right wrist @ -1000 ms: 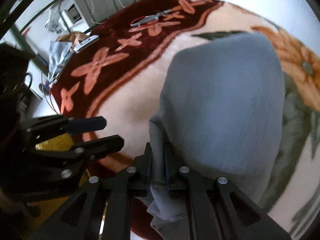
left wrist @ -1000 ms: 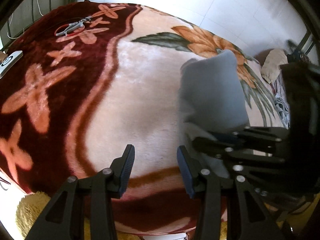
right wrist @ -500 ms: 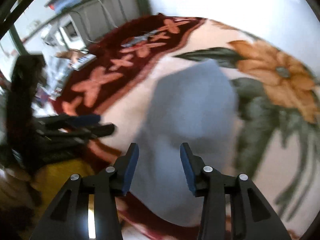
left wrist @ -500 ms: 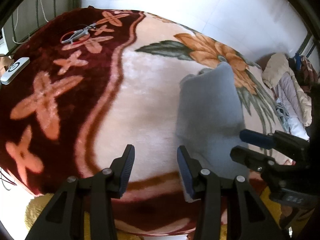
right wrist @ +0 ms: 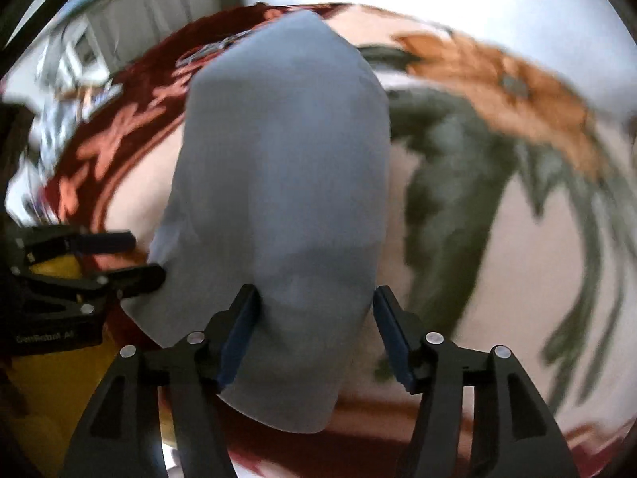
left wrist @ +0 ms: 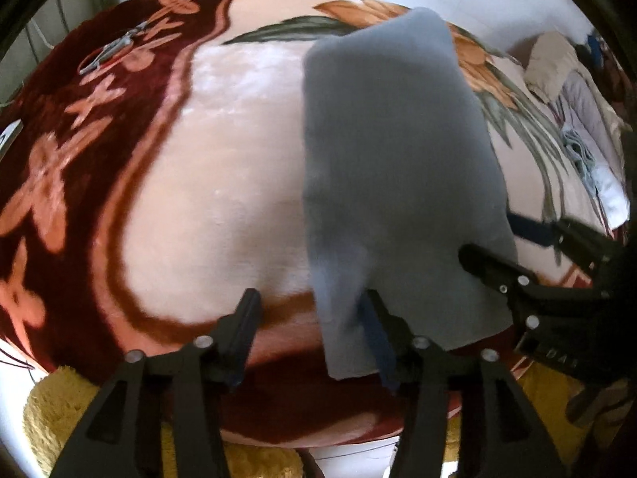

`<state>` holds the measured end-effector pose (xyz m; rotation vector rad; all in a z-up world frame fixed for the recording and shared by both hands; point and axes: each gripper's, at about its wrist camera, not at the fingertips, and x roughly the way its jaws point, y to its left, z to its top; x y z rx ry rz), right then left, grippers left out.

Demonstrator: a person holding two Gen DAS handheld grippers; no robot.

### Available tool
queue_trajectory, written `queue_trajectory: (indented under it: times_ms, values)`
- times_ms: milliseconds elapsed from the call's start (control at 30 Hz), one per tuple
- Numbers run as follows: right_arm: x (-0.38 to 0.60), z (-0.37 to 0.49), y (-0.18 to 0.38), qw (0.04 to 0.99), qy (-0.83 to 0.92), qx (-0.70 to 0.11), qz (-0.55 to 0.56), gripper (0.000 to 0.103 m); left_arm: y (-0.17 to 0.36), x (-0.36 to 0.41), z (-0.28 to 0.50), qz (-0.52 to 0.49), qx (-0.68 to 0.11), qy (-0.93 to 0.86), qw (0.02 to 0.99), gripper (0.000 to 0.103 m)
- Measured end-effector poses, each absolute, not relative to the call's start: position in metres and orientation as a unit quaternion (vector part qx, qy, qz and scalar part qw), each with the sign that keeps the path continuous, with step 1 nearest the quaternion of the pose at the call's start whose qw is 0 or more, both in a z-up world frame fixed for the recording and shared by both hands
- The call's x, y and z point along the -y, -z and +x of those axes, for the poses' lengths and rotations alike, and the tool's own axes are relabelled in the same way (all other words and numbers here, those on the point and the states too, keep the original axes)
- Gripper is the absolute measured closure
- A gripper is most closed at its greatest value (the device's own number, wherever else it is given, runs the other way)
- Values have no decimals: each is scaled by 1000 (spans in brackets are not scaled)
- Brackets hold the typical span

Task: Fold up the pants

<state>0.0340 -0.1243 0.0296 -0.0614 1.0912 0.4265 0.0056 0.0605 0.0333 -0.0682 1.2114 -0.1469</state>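
**Fingers spread wide on both grippers beside the grey pants**

Fingers of the left gripper (left wrist: pixel 308 332) are standing well apart, gripping nothing. Its right finger (left wrist: pixel 378 342) is lying right at the near left edge of the pants (left wrist: pixel 398 167), with a hanging corner of the cloth covering its tip; whether pad and cloth are touching cannot be told. Its left finger is sitting over the bare blanket (left wrist: pixel 207 183).

The right gripper (right wrist: pixel 316 334) is also holding its fingers wide apart, straddling the near end of the pants (right wrist: pixel 286 199) without clamping it. Seen from the left wrist view, the right gripper (left wrist: pixel 513 243) is reaching in from the right at the cloth's near right edge. Seen from the right wrist view, the left gripper (right wrist: pixel 135 259) is pointing in at the cloth's left side.

The pants are lying as a folded grey bundle, running lengthwise away from both grippers on the plush blanket (right wrist: pixel 497 279), whose cream middle carries orange flowers with green leaves and whose edge is dark red. Scissors (left wrist: pixel 107 49) are lying on the red border, well apart from the pants. A heap of clothes (left wrist: pixel 573 91) is sitting off to the right, beyond the blanket. Both views are blurring somewhat.
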Motion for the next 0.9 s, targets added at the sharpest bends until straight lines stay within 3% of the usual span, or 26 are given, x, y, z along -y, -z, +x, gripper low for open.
queue_trajectory:
  times_ms: [167,400,467,533,600,900]
  values:
    - [142,31,-32,829,-201,-520,51,43,-44,-62,3,-38,-560,68,825,46]
    - [153,16,-77,858,-197,-472,50,45,-98,-48,5,-37,-495,112,861,48]
    - [154,20,-93,875,-193,-441,49,54,-106,-42,14,-38,-479,118,869,48]
    - [151,30,-104,884,-195,-422,51,79,-110,-37,31,-40,-472,121,872,50]
    - [146,44,-106,886,-197,-417,54,86,-109,-34,44,-48,-468,126,873,72]
    - [116,89,-64,874,-193,-445,31,88,-65,-41,88,-83,-507,116,850,75]
